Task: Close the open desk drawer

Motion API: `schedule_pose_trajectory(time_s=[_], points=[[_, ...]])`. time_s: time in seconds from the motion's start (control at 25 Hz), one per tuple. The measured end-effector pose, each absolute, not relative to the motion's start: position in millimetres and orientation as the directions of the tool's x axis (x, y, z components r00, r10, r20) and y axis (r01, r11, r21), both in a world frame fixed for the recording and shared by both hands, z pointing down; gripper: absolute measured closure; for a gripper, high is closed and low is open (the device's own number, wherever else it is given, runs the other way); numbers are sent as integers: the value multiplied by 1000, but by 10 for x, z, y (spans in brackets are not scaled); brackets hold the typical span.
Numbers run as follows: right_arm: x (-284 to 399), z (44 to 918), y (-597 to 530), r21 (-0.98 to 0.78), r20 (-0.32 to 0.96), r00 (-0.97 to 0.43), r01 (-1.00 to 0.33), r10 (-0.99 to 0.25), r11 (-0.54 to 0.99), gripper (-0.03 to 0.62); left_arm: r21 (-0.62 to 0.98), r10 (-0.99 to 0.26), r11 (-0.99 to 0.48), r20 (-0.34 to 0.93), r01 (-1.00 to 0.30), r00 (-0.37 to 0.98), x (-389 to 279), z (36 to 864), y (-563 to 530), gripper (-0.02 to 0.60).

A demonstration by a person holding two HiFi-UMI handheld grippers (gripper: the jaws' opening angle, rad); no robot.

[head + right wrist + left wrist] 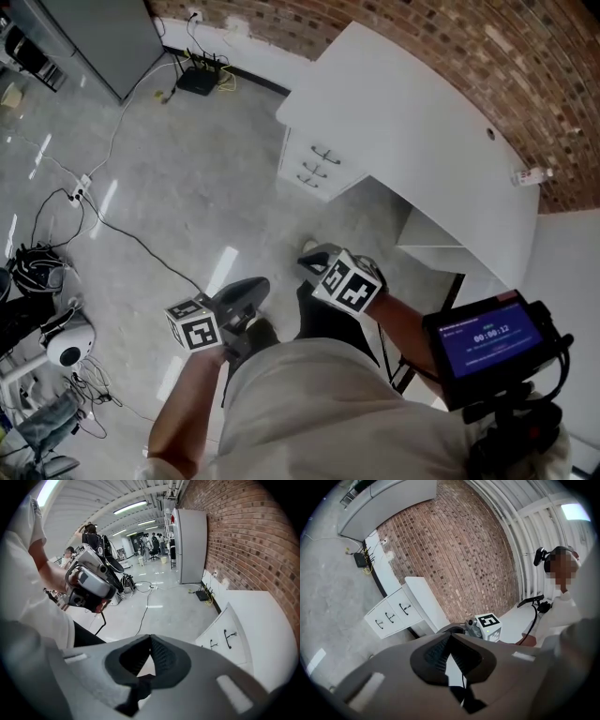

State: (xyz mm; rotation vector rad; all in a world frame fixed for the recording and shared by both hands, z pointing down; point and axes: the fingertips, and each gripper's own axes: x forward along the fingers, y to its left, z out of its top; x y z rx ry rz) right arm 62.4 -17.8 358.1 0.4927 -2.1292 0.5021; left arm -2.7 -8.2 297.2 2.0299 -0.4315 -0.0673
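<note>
Three views, taken in turn.

Head view first. At 12 o'clock of the frame, across the grey floor, find the desk drawer unit: white, tucked under the near end of the white desk, against the brick wall. Made up of three stacked fronts, each with a dark bar handle, all looking level with one another from up here. Well apart from both tools. At 7 o'clock, close in, the left gripper, jaws pressed together on nothing. At 2 o'clock of it, just beside, the right gripper, likewise closed and empty.

Left gripper view next. Tips meeting, nothing pinched between them. At 9 o'clock of the frame, the drawer unit again, seen tilted, with three handles in a row, white against red brick. At 2 o'clock of the tips, a marker cube on the other tool.

Right gripper view last. Jaws shut tip to tip, empty. At 4 o'clock, the drawer unit from the side, pale fronts with dark handles. At 3 o'clock, farther off, a black router by the wall.
</note>
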Motion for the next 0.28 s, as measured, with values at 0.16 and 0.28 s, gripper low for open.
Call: schedule_pose_trajectory(time_s=[0.16, 0.28], points=[[758, 3694, -516, -150, 823, -521, -584, -226, 798, 591, 856, -343, -409, 176, -315, 923, -78, 2871, -170, 577], [815, 3742, -751, -92, 831, -477, -626, -286, 774, 591, 852, -347, -419, 168, -313, 923, -183, 2756, -162, 577]])
